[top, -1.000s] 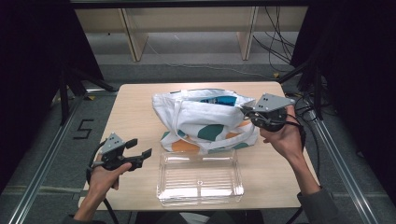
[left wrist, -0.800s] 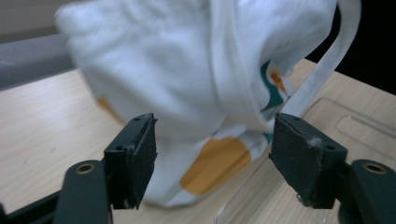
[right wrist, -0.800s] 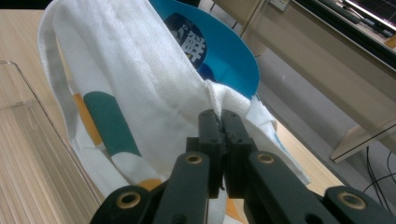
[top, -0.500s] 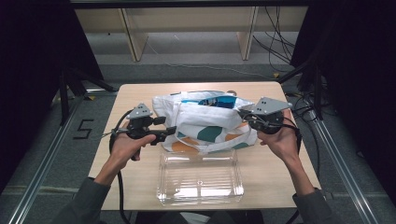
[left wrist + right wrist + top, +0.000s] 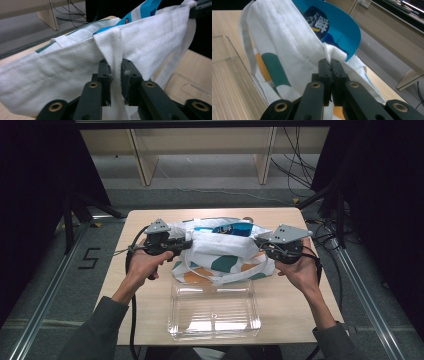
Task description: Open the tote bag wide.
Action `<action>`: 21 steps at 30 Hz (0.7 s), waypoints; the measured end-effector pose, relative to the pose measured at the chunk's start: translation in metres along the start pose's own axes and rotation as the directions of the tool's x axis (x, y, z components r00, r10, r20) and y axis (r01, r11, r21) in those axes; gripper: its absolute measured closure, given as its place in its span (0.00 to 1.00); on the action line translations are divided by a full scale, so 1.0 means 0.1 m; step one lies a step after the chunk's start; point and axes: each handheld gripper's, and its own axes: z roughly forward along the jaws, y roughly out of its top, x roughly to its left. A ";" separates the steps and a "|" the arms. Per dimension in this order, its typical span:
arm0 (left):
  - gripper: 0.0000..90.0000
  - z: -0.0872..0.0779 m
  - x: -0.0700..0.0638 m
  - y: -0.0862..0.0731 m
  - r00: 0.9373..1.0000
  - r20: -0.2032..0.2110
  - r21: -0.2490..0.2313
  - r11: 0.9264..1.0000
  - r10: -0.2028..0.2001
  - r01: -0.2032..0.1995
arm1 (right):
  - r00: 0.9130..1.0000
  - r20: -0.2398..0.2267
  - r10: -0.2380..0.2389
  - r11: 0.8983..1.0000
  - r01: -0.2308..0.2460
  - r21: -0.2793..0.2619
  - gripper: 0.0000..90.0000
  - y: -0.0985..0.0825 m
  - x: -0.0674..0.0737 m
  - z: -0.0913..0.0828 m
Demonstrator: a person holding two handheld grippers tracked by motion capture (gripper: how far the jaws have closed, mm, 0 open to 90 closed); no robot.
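At the middle of the table (image 5: 150, 317), toward its far edge, lies the white cloth bag (image 5: 225, 252) with teal and orange patches, and you hold it from both ends. A blue packet (image 5: 332, 25) pokes out of its mouth, so gripping opposite sides looks meant to spread the opening and get the packet out. Your left gripper (image 5: 115, 75) has just been closing, and its jaws now pinch a white strap (image 5: 112, 47) where it is sewn to the bag's near wall; the fabric sits squeezed between the pads. Your right gripper (image 5: 330, 68) is clenched on a fold of the bag's rim, beside the packet. In the high view, your left hand (image 5: 145, 262) comes in from the table's left edge with the gripper pointing level toward the bag, forearm angled up from the near left corner. Your right hand (image 5: 297, 270) mirrors it at the bag's right end, palm cupped under the gripper. A clear tray (image 5: 215, 327) sits just in front of the bag, at the near edge.
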 end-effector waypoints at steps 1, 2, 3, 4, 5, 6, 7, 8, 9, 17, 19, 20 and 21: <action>0.90 -0.01 -0.01 -0.01 1.000 0.002 0.008 1.000 0.011 -0.011 | 1.000 -0.004 -0.005 1.000 0.005 -0.002 0.99 0.00 -0.01 0.00; 0.92 -0.02 -0.02 -0.01 1.000 0.005 0.004 1.000 0.021 -0.021 | 1.000 -0.012 -0.008 1.000 0.008 0.000 0.99 -0.01 -0.01 0.01; 0.93 -0.04 -0.03 -0.02 1.000 0.007 0.012 1.000 0.029 -0.029 | 1.000 -0.008 -0.006 1.000 0.006 -0.003 0.99 -0.02 -0.01 0.01; 0.94 -0.05 -0.03 -0.03 0.999 0.009 0.015 0.999 0.034 -0.034 | 1.000 -0.011 0.001 1.000 -0.001 0.001 0.99 -0.03 0.01 0.02; 0.94 -0.07 -0.05 -0.05 0.999 0.021 0.020 0.999 0.035 -0.036 | 1.000 -0.012 -0.006 1.000 0.006 0.003 0.99 -0.03 0.00 0.02; 0.94 -0.08 -0.06 -0.07 0.999 0.024 0.026 0.999 0.035 -0.035 | 1.000 -0.018 -0.005 1.000 0.005 0.006 0.99 -0.05 0.01 0.04; 0.94 -0.09 -0.07 -0.09 0.999 0.037 0.033 0.999 0.037 -0.038 | 1.000 -0.018 0.005 1.000 -0.004 0.011 0.99 -0.06 0.02 0.05; 0.94 -0.09 -0.07 -0.11 0.998 0.038 0.040 0.998 0.043 -0.044 | 1.000 -0.023 -0.006 1.000 0.006 0.014 0.99 -0.07 0.03 0.08; 0.95 -0.07 -0.06 -0.13 0.998 0.020 0.053 0.997 0.054 -0.055 | 1.000 -0.027 -0.007 1.000 0.008 0.017 0.99 -0.07 0.04 0.11; 0.94 0.18 0.12 -0.32 0.998 0.008 0.129 0.989 0.065 -0.066 | 0.999 -0.052 0.001 0.998 0.002 0.057 0.99 -0.19 0.07 0.33; 0.94 0.25 0.15 -0.37 0.998 0.011 0.148 0.987 0.061 -0.062 | 0.996 -0.074 0.039 0.996 -0.032 0.084 0.99 -0.30 0.04 0.43; 0.94 0.26 0.16 -0.39 0.999 0.012 0.151 0.987 0.053 -0.054 | 0.996 -0.074 0.039 0.996 -0.032 0.084 0.99 -0.30 0.04 0.43; 0.94 0.29 0.17 -0.41 0.999 0.011 0.146 0.989 0.031 -0.032 | 0.995 -0.080 0.060 0.994 -0.052 0.095 0.99 -0.33 0.04 0.45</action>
